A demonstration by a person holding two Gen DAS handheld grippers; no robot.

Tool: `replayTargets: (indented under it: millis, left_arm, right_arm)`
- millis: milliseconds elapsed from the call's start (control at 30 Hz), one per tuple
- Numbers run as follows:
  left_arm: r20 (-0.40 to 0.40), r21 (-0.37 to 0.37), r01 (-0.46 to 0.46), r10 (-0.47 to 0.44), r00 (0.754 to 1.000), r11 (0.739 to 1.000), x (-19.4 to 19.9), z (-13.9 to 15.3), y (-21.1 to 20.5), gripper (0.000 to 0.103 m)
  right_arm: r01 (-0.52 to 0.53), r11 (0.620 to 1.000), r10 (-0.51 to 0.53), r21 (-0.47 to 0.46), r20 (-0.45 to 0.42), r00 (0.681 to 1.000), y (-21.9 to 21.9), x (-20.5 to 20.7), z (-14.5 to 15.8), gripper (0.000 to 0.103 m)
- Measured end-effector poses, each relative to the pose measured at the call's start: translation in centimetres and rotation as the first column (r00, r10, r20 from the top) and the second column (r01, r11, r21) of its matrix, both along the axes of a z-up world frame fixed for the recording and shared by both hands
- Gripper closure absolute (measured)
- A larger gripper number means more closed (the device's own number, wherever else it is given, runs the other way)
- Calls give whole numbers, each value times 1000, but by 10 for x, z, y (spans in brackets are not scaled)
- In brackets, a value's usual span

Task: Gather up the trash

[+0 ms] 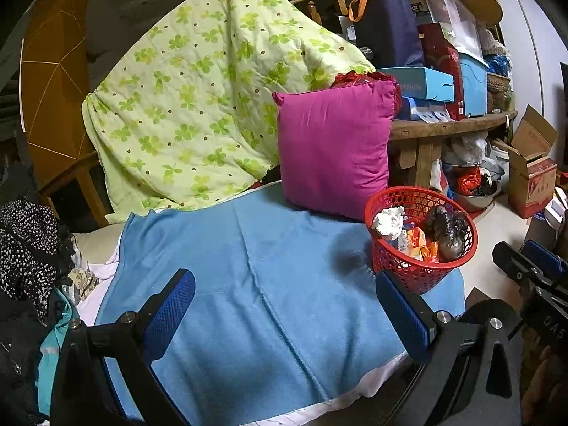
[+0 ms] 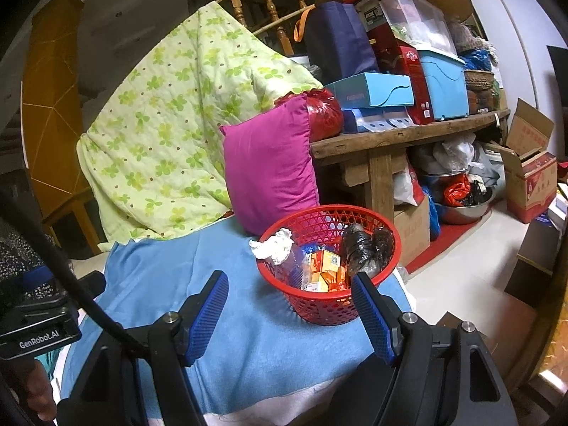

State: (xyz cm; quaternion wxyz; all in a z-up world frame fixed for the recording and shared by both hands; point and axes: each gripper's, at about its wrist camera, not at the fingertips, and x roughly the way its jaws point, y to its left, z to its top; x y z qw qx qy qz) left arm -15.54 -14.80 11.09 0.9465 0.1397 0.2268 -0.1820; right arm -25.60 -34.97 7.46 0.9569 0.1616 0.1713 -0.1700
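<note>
A: Biggest first?
B: Green clover quilt (image 1: 184,81) draped behind the blue blanket (image 1: 255,284). Blanket is the landmark.
A: Next.
B: Pink pillow (image 1: 333,145) upright at the blanket's far edge, leaning toward the wooden bench (image 2: 390,138) stacked with boxes.
A: Trash?
B: All in the red basket (image 2: 330,305), sitting on the blanket's right corner, just beside the pillow. Inside: crumpled white tissue (image 2: 271,246) on the rim, orange carton (image 2: 323,266), dark plastic wrapper (image 2: 365,245).
A: Grippers?
B: Left gripper (image 1: 284,316) above the blanket's near side, jaws spread, nothing between. Right gripper (image 2: 291,314) just short of the basket, jaws spread, holding nothing.
</note>
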Motion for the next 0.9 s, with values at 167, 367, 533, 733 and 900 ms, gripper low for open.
replayTargets:
  millis: [167,367,533,733,900]
  left_arm:
    - [9,16,8,-8,1000,1000,-5,0,-3,2]
    - [16,3,1,-1,1000,1000,-5,1,4,2]
    - [18,-12,-11,11,1000,1000,-3,1,12,2]
    - [46,-25,-27,28,999,999,-3,4,20,2]
    - [62,-23,-20,21,998,1000,-6,6,18,2]
  right_arm:
    - [-8,1000,8,0,9,1000,1,-1,2,28]
    - [-11,1000,11,-13,16,1000,7,-3,6,28]
    - [-18,999,19,-33,16,1000,16,-2,9,28]
    - [-36,997,37,-62,24,999,29,1,10,28]
    - [-31,998,33,-61,27,999,30,2,10,28]
